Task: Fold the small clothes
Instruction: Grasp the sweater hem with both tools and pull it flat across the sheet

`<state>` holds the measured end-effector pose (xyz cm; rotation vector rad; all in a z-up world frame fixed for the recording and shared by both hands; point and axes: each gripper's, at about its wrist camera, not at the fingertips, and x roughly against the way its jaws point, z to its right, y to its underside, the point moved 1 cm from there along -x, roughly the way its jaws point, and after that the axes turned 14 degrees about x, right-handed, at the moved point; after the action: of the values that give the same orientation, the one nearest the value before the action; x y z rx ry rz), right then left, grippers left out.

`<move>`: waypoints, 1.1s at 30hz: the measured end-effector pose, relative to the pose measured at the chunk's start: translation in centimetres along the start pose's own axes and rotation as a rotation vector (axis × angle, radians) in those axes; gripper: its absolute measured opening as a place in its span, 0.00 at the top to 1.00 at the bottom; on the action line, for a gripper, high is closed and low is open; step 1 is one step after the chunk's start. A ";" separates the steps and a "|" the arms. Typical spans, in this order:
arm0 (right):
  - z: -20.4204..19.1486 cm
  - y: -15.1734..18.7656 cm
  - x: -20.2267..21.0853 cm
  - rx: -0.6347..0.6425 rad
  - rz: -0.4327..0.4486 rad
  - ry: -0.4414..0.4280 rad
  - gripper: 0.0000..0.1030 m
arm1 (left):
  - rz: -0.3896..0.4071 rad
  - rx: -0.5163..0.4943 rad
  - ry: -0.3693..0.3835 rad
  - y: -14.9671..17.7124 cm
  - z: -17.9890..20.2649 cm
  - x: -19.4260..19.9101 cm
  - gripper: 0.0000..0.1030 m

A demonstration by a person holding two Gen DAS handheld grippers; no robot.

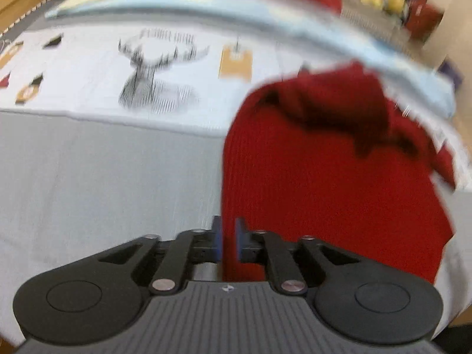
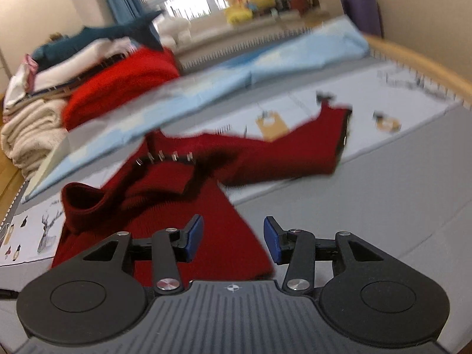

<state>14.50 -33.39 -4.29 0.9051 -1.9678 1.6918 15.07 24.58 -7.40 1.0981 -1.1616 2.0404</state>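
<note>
The red knitted garment [image 2: 183, 206] lies spread on the grey bed cover [image 2: 354, 206], with one sleeve [image 2: 295, 153] stretched out well beyond the right jaws and its collar [image 2: 85, 203] rolled up to their left. The right gripper [image 2: 233, 240] hangs over the garment's lower body with its jaws apart and nothing between the pads; the knit's edge runs under the gap. The left gripper [image 1: 227, 240] sits at the garment's straight side edge [image 1: 225, 177], jaws narrowly apart. Red cloth shows in the gap, but the view is blurred, so whether the pads press on it cannot be told.

The step in hand looks like folding the side in. To do it well, take the edge with both jaws at points well apart along it, so the knit lifts as one flat panel rather than bunching. Carry it low across the body, lay it down before letting go, and keep the far sleeve from dragging under. The pale blue sheet [image 2: 206, 88] just beyond should stay clear of the fold.
</note>
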 end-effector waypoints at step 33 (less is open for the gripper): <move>-2.0 3.6 -6.2 0.268 -0.388 0.060 0.89 | -0.184 -0.389 -0.083 6.9 7.1 -4.4 0.91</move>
<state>16.19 -29.87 -10.59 1.2220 -1.4302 1.7447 14.81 14.81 -12.02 1.0551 -1.3717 1.5587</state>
